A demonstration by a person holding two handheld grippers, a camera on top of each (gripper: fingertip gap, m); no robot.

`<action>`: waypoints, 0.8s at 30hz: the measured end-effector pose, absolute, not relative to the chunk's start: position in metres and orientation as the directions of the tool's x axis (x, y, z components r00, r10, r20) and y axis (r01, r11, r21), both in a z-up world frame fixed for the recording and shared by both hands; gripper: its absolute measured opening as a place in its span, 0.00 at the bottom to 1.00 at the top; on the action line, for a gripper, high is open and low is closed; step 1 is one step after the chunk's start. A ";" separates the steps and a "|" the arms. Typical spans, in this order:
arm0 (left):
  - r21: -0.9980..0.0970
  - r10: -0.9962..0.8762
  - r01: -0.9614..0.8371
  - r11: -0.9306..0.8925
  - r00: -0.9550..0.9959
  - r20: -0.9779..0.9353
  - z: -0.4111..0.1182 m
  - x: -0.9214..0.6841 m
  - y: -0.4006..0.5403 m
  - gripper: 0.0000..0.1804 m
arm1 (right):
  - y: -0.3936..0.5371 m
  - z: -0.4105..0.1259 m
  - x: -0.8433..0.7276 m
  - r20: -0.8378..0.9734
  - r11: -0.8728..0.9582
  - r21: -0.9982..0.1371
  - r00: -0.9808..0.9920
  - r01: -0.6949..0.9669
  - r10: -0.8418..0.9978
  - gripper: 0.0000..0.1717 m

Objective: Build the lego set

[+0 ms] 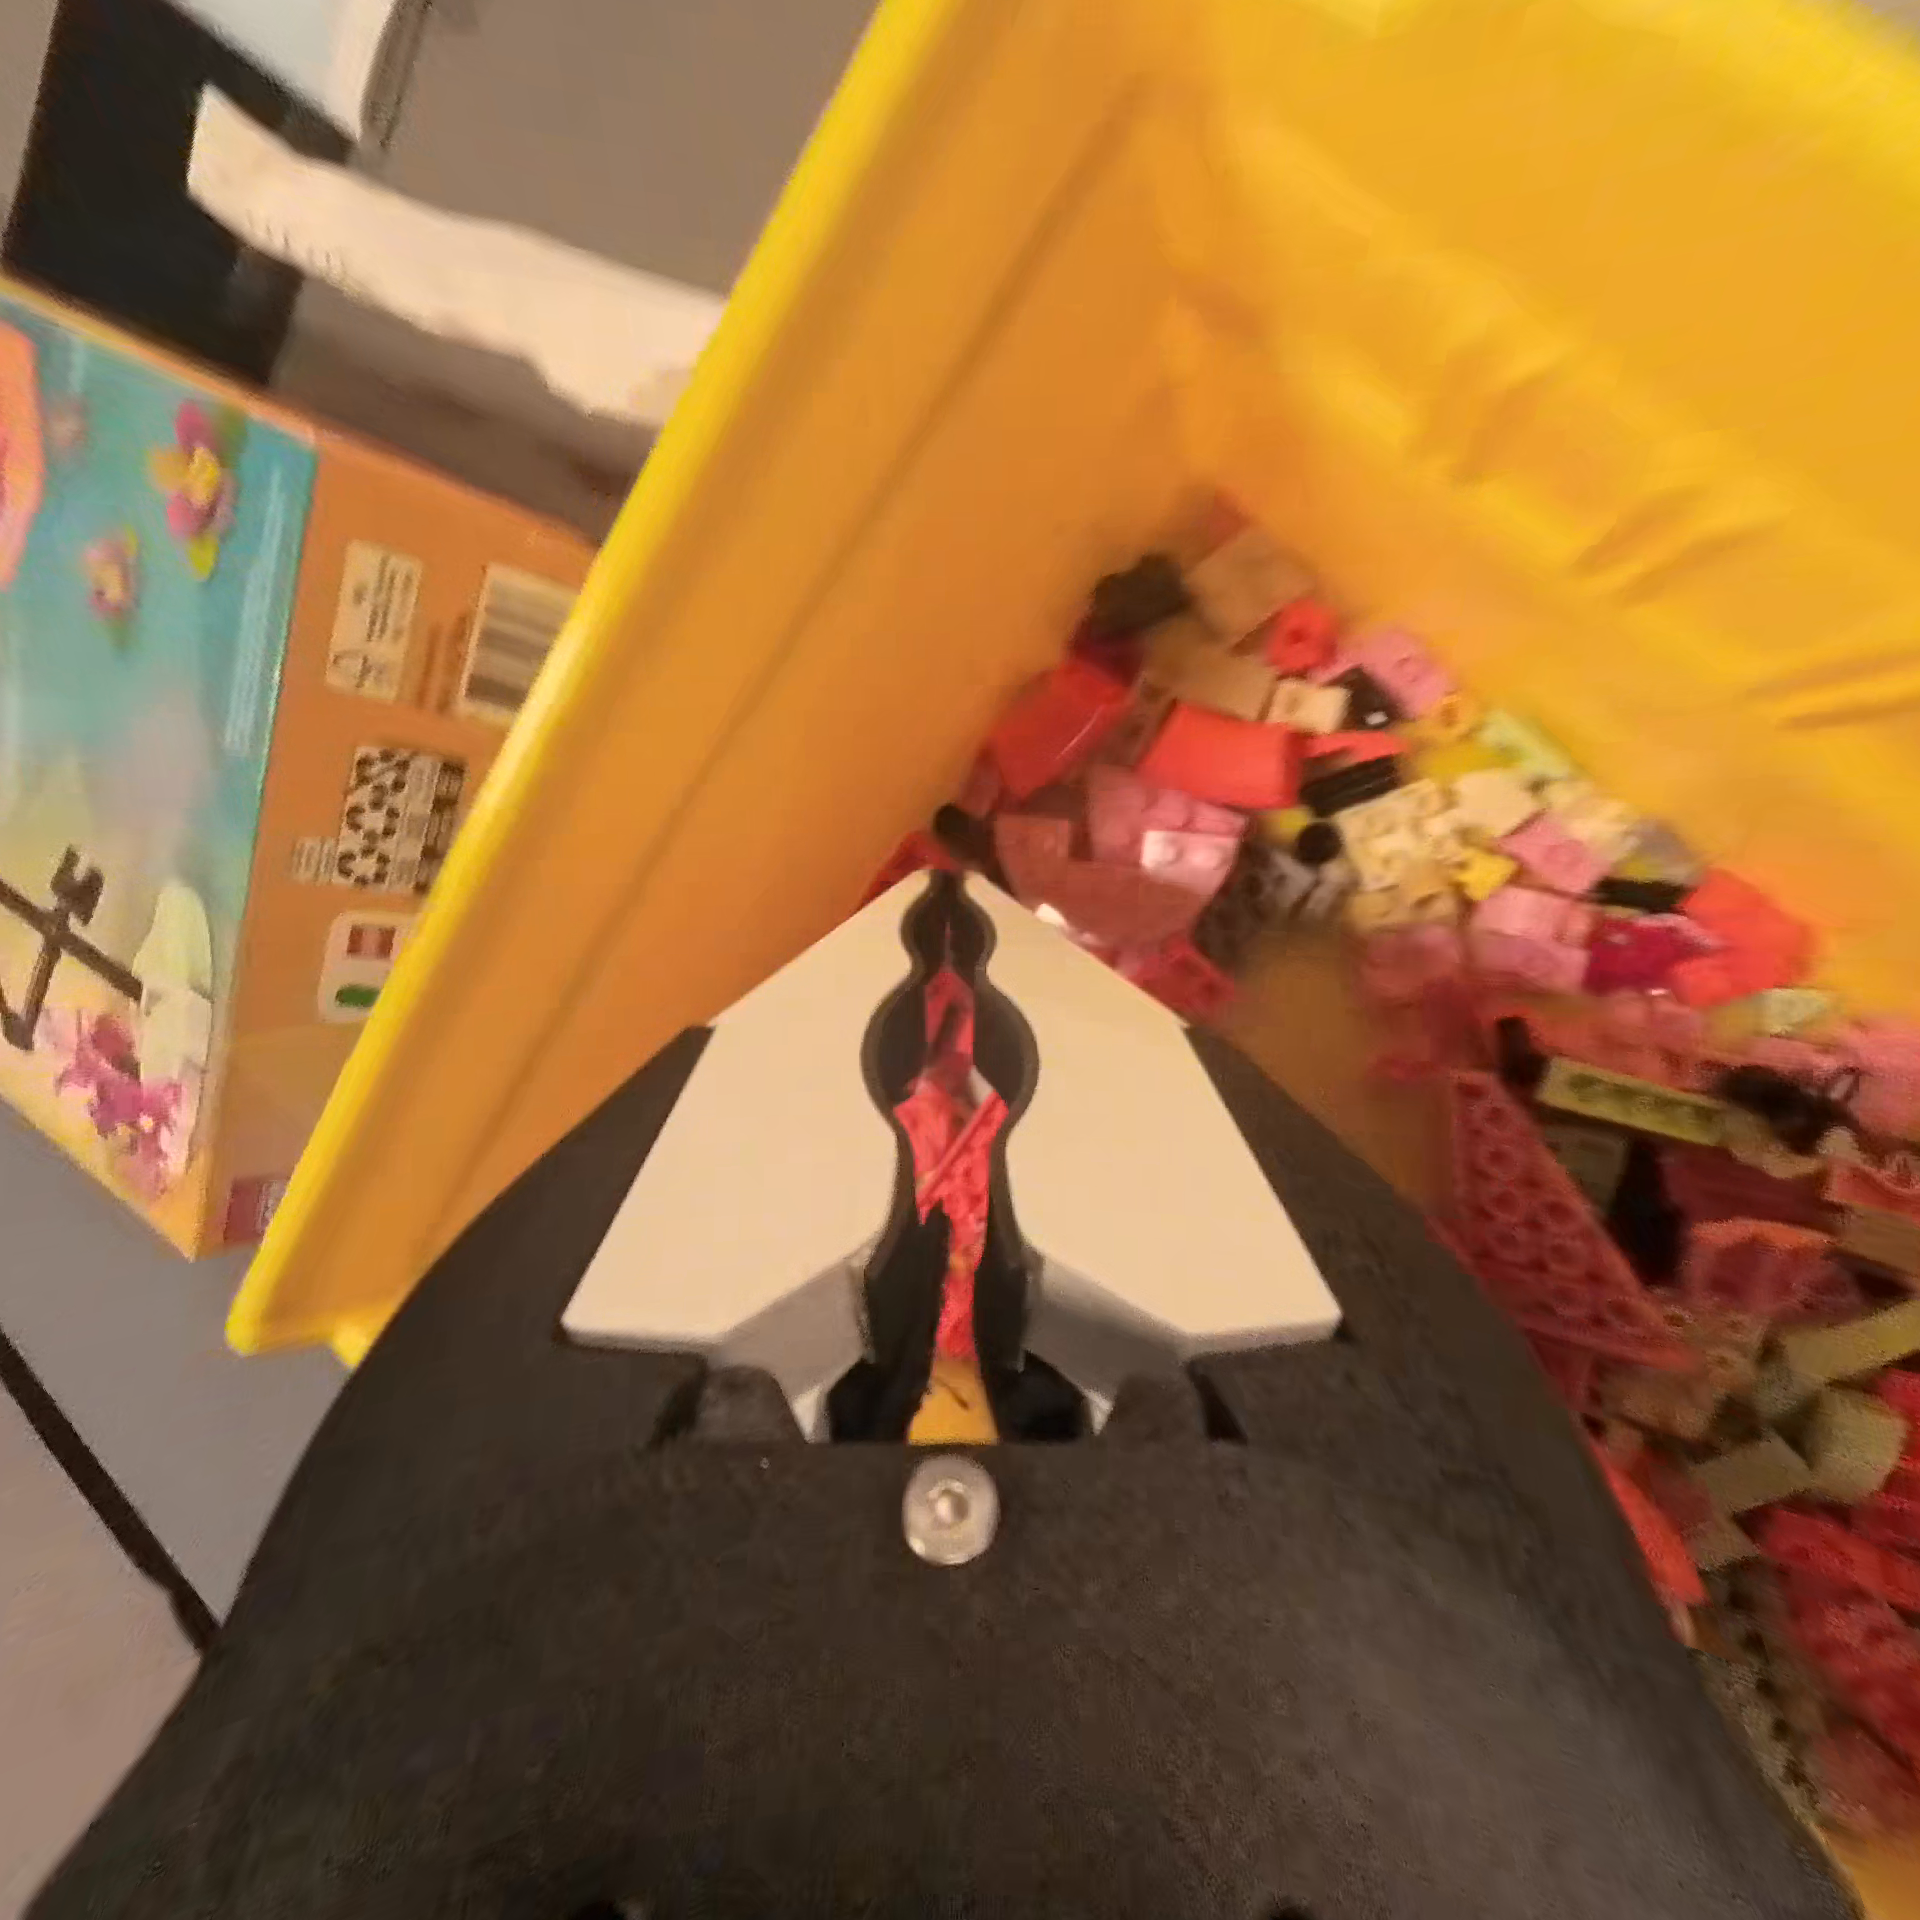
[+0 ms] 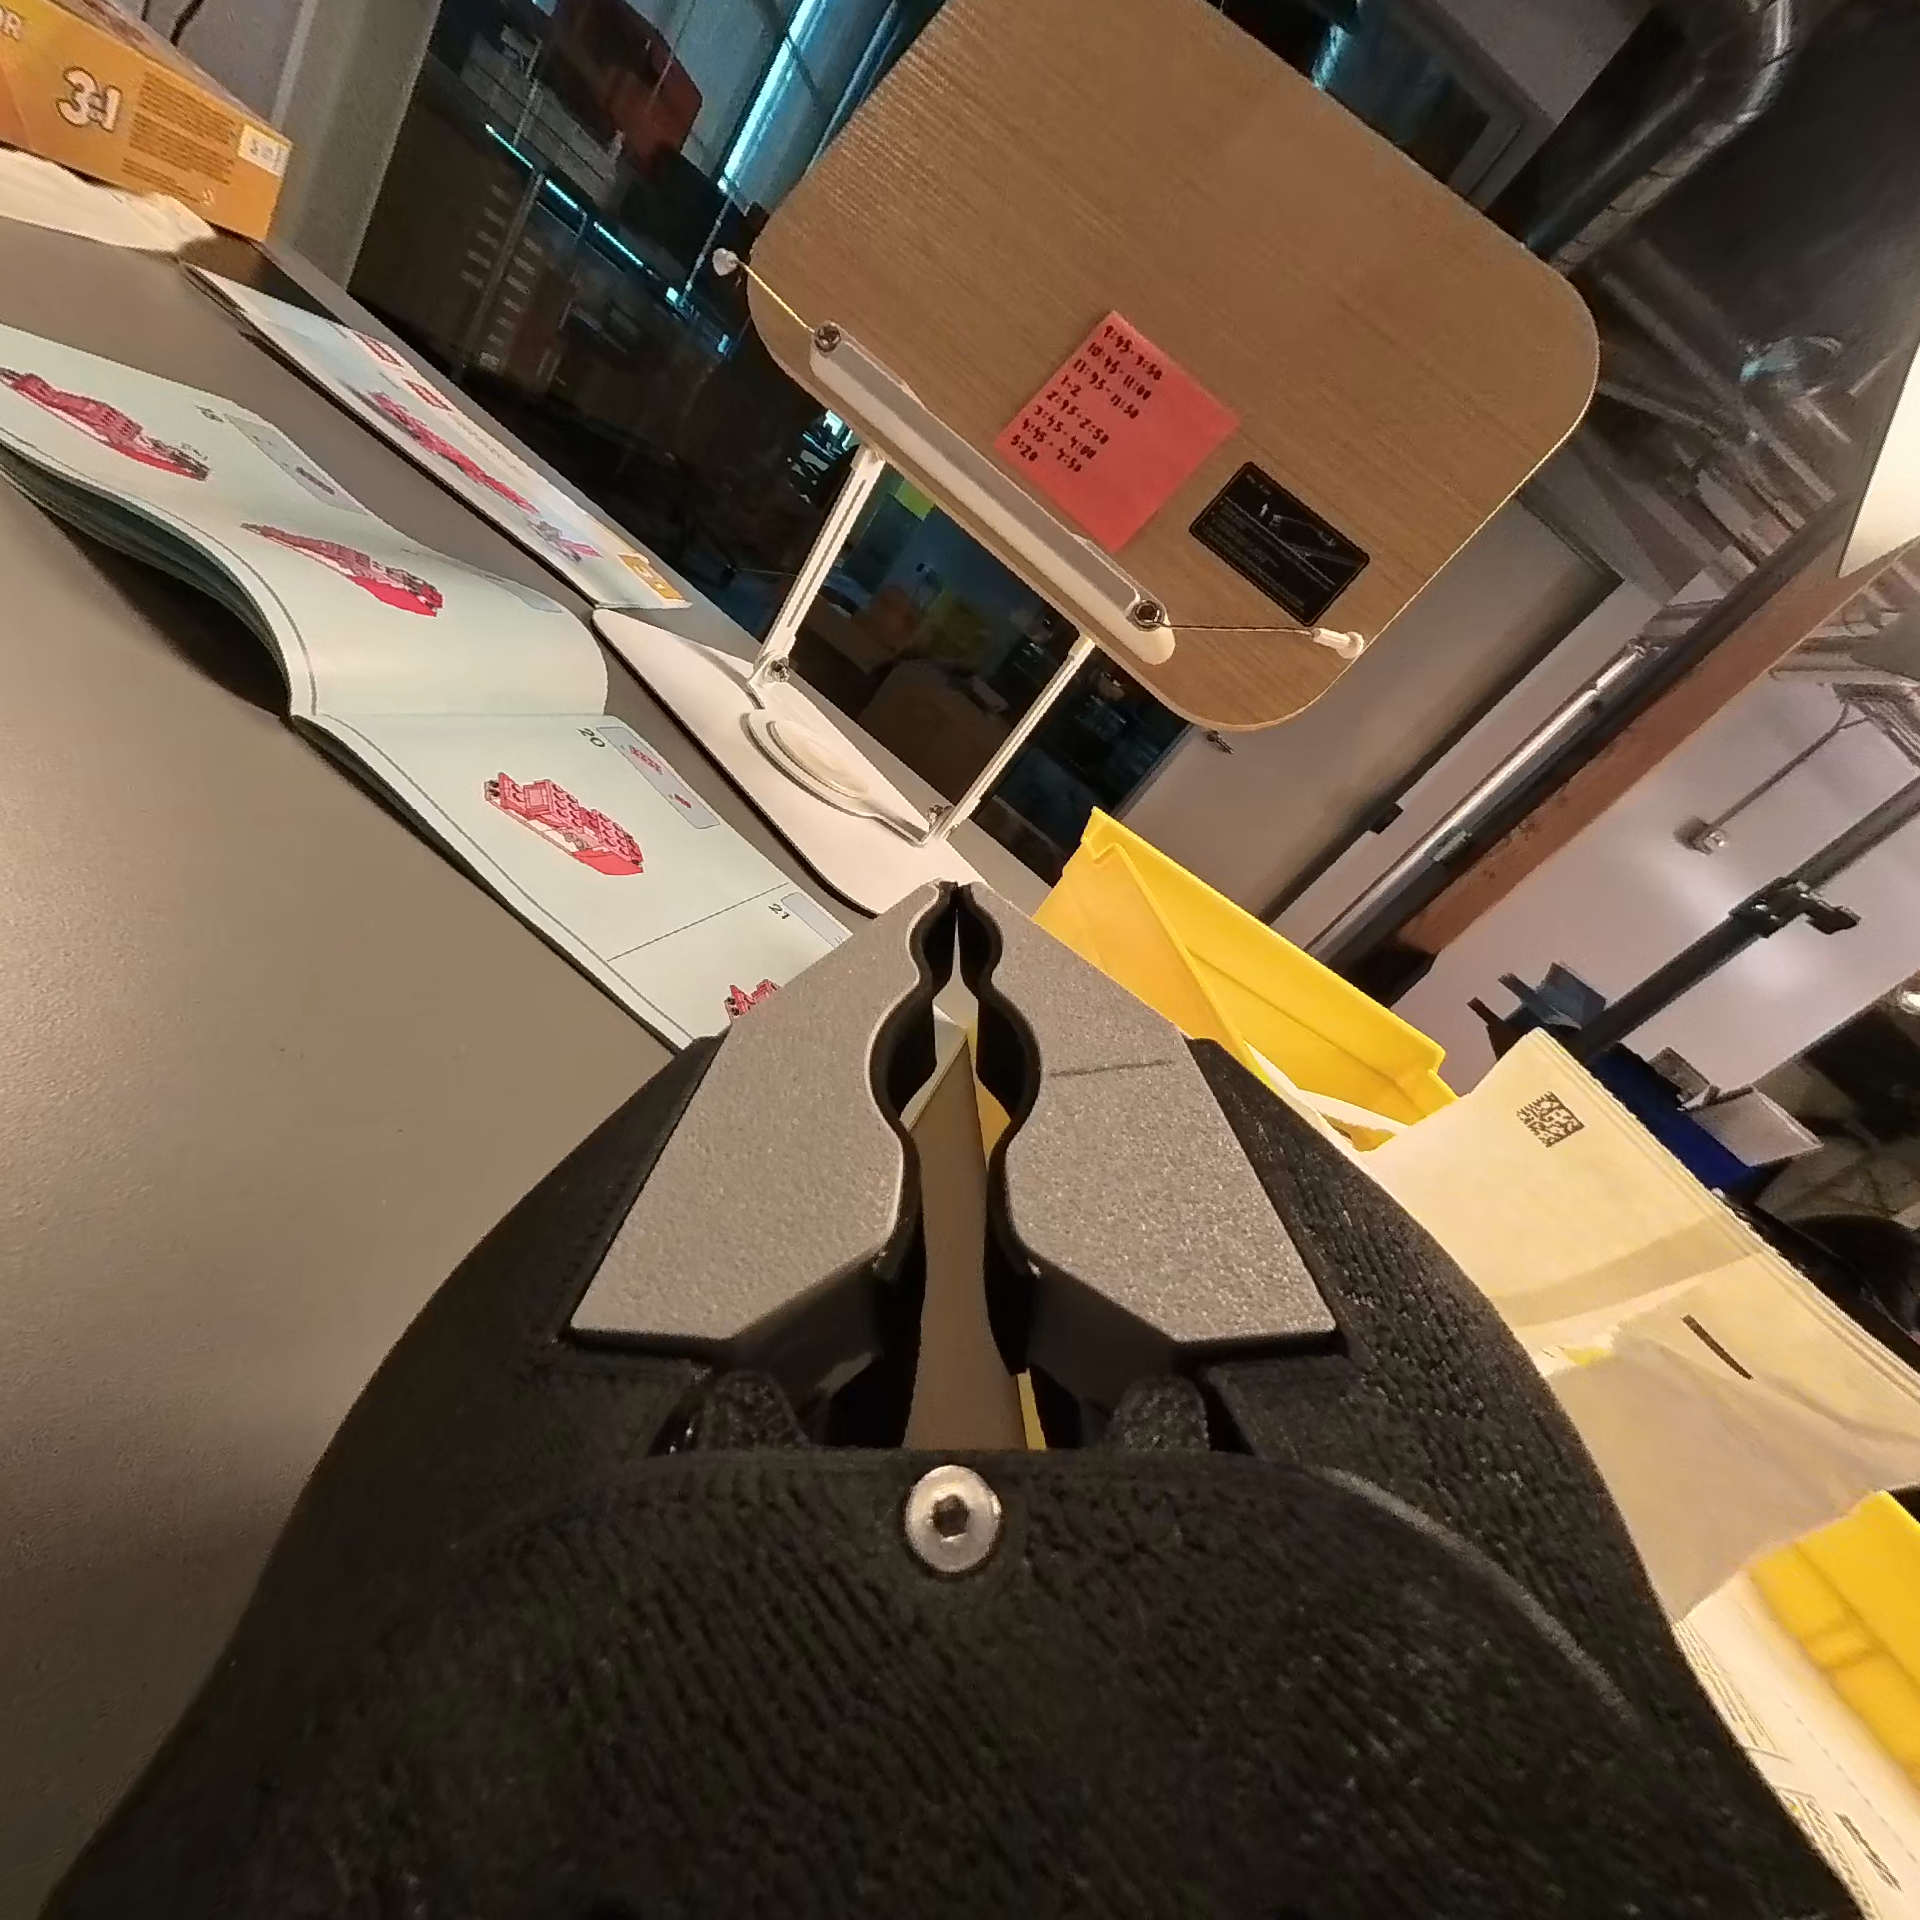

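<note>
The pile of toy building bricks (image 1: 1340,821) lies in the bottom of a yellow plastic bin (image 1: 1507,343), heaped into its far corner and spreading down the right side of the left wrist view. The bricks are small, hard and glossy, studded on top, mostly pink, red and cream with a few black ones; a red lattice-like piece (image 1: 1548,1216) lies among them lower right. The view is blurred, so single bricks are hard to tell apart.

The left gripper (image 1: 951,883) is inside the bin with its pale fingers clenched tip to tip and nothing visibly caught at the tips; red pieces seen through the slot behind the tips lie below the fingers, and I cannot tell whether they touch. The nearest bricks sit just ahead of and to the right of the tips, along the bin's smooth inner wall. Of the two grippers, this one is much the nearer to the bricks.

The right gripper (image 2: 953,891) is outside, low over a matte grey table (image 2: 229,1039), its textured grey fingers also closed on nothing. A yellow bin's rim (image 2: 1247,997) shows just to its right, and an open instruction booklet (image 2: 447,748) lies ahead to its left. Beyond stands a wood-grain board on a white stand (image 2: 1174,343) bearing a pink sticky note (image 2: 1117,431). A printed cardboard box (image 1: 260,748) stands just outside the bin's left wall.
</note>
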State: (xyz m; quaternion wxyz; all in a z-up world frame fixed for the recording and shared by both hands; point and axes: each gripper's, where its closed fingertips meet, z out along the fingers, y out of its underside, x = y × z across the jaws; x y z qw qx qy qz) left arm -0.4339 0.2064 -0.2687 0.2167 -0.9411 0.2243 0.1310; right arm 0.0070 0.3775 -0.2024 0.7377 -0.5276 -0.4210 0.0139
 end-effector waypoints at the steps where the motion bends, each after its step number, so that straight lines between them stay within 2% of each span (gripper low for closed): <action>1: -0.338 -0.345 -0.451 -0.826 0.879 -0.328 -0.272 -0.440 0.205 0.00 | 0.378 -0.202 0.007 0.607 0.443 -0.790 0.645 0.424 0.465 0.00; 5: -0.285 -0.332 -0.379 -0.881 0.922 -0.201 -0.290 -0.443 0.189 0.00 | 0.377 -0.202 0.007 0.606 0.444 -0.790 0.646 0.423 0.464 0.00; 8: -0.266 -0.393 -0.394 -0.880 0.918 -0.058 -0.294 -0.421 0.173 0.00 | 0.377 -0.202 0.007 0.606 0.445 -0.790 0.645 0.421 0.465 0.00; 11: -0.145 -0.492 -0.473 -0.869 0.855 0.162 -0.292 -0.391 0.136 0.00 | 0.376 -0.202 0.006 0.607 0.448 -0.789 0.643 0.420 0.467 0.00; 12: -0.121 -0.509 -0.495 -0.860 0.851 0.128 -0.290 -0.397 0.134 0.00 | 0.376 -0.202 0.006 0.608 0.449 -0.789 0.641 0.420 0.468 0.00; 13: -0.148 -0.501 -0.488 -0.860 0.863 0.061 -0.284 -0.408 0.143 0.00 | 0.376 -0.202 0.006 0.608 0.449 -0.789 0.641 0.420 0.469 0.00; 16: -0.285 -0.347 -0.373 -0.883 0.928 -0.137 -0.256 -0.448 0.186 0.00 | 0.376 -0.202 0.005 0.609 0.449 -0.788 0.639 0.420 0.471 0.00; 18: -0.255 -0.313 -0.369 -0.894 0.921 -0.234 -0.255 -0.468 0.198 0.00 | 0.376 -0.202 0.005 0.611 0.449 -0.787 0.638 0.423 0.469 0.00; 21: -0.172 -0.332 -0.377 -0.910 0.911 -0.243 -0.274 -0.471 0.202 0.00 | 0.376 -0.202 0.005 0.611 0.449 -0.787 0.639 0.424 0.468 0.00; 24: -0.175 -0.353 -0.401 -0.899 0.902 -0.248 -0.286 -0.463 0.209 0.00 | 0.376 -0.201 0.006 0.609 0.451 -0.788 0.641 0.420 0.467 0.00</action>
